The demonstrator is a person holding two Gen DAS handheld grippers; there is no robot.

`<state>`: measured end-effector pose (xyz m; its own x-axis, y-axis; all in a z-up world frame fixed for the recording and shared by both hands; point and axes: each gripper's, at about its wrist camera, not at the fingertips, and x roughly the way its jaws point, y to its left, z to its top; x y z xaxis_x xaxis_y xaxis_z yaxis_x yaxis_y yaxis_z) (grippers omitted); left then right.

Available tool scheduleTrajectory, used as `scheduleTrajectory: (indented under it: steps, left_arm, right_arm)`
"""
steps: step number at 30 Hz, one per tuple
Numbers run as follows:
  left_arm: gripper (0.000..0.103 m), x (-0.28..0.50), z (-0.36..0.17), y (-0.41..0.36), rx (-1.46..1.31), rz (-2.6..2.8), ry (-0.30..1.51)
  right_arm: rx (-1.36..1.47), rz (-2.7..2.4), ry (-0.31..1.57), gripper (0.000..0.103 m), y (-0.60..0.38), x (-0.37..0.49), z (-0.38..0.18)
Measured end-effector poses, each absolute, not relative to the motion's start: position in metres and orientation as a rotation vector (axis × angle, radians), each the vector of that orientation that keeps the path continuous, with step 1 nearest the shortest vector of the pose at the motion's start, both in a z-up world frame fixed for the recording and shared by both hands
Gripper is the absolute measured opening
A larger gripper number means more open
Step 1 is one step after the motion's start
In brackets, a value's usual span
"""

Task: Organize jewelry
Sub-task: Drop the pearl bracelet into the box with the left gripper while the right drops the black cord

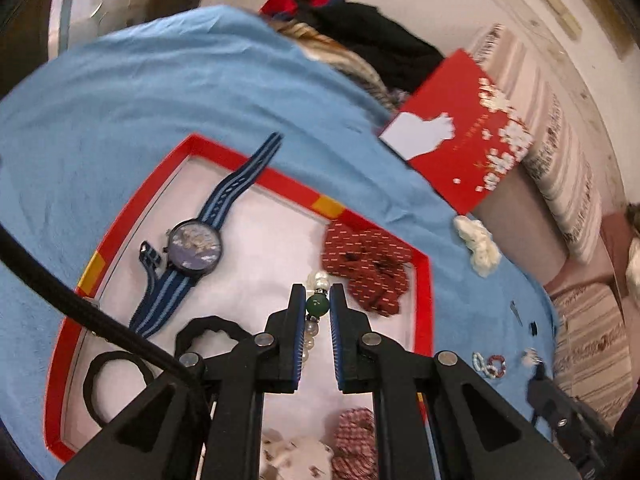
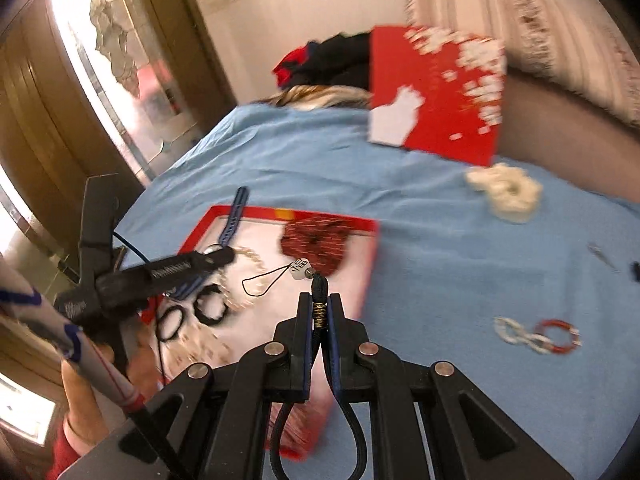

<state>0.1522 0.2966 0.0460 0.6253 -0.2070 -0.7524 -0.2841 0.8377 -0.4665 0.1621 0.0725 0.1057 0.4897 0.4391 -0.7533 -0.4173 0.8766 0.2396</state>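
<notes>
Two grippers (image 1: 317, 294) (image 2: 319, 304) pinching: left a bead bracelet (image 1: 317, 305), right a black cord (image 2: 319, 312) (over tray (image 1: 264, 170))

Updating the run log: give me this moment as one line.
left gripper: shut on pearl bracelet | right gripper: shut on black cord | red tray: watch, scrunchie inside

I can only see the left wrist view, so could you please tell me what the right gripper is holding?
Observer: The right gripper is shut on a black cord with a gold wrap.
Operator: Does anything hang from that cord?
Observer: Yes, a small white tag with a thin black loop.
Operator: Where is the tag, please?
Observer: Over the red box, near the red scrunchie.
</notes>
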Motion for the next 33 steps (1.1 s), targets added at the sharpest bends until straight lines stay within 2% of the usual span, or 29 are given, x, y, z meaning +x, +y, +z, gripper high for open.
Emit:
scheduleTrajectory:
  steps: [8,15,17,19,20,21,30,33]
  left_arm:
    - [0.011,0.155,0.028,0.313,-0.604,0.122,0.975]
    - [0.011,0.148,0.04,0.316,-0.597,0.135,0.93]
    - [0.014,0.145,0.045,0.313,-0.573,0.143,0.915]
    - [0.026,0.143,0.051,0.31,-0.549,0.157,0.895]
    - [0.028,0.142,0.053,0.31,-0.539,0.165,0.886]
    - [0.03,0.141,0.055,0.309,-0.528,0.172,0.879]
    - [0.033,0.133,0.064,0.295,-0.47,0.177,0.856]
    - [0.038,0.127,0.069,0.28,-0.426,0.166,0.845]
  right_arm:
    - [-0.02,0.52,1.034,0.008,0.137,0.205,0.055]
    - [-0.065,0.485,1.077,0.008,0.156,0.226,0.028]
    - [-0.061,0.47,1.092,0.009,0.155,0.23,0.022]
    - [-0.041,0.452,1.107,0.018,0.15,0.233,0.019]
    - [-0.017,0.453,1.11,0.026,0.145,0.233,0.02]
    - [-0.009,0.45,1.106,0.028,0.143,0.233,0.021]
    - [-0.065,0.426,0.998,0.03,0.09,0.194,0.06]
    - [-0.092,0.4,0.974,0.031,0.061,0.174,0.069]
